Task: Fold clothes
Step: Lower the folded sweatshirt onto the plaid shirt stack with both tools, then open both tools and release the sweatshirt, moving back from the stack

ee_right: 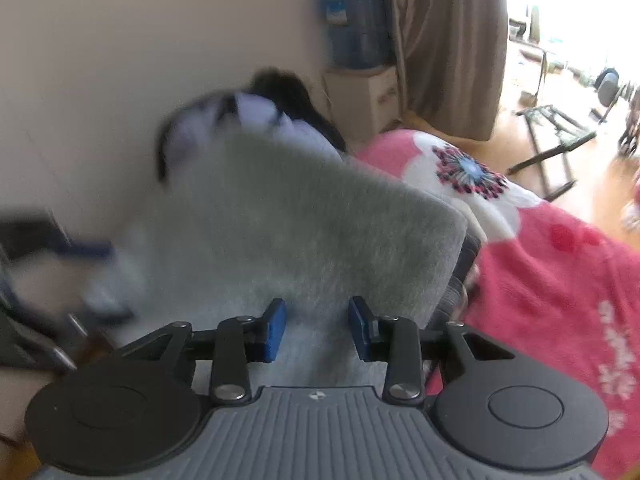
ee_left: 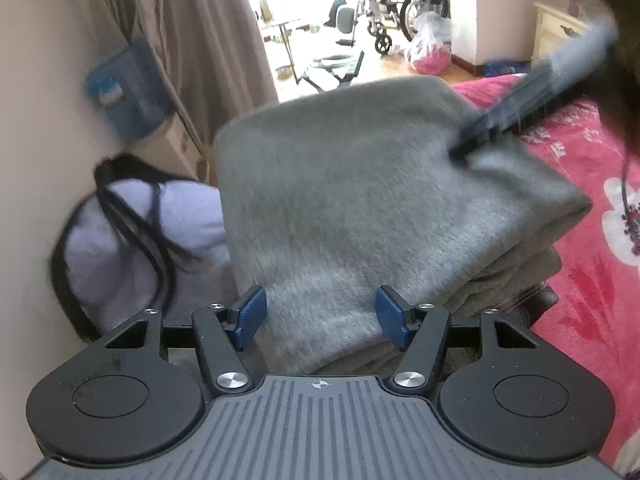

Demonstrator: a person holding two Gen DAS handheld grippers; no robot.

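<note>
Both grippers grip grey garment (ee_left: 360, 208): left gripper (ee_left: 320, 318) near edge, right gripper (ee_right: 317, 328) far right, over pink blanket (ee_left: 580, 280).

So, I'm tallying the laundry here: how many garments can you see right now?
2: a folded grey knit garment in the foreground, and a crumpled lavender garment with black straps behind it. More may lie hidden beneath the grey one.

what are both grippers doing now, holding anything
Left gripper: jaws apart, grey garment between them, grip cannot be told.
Right gripper: jaws apart over the same garment, grip cannot be told.
</note>
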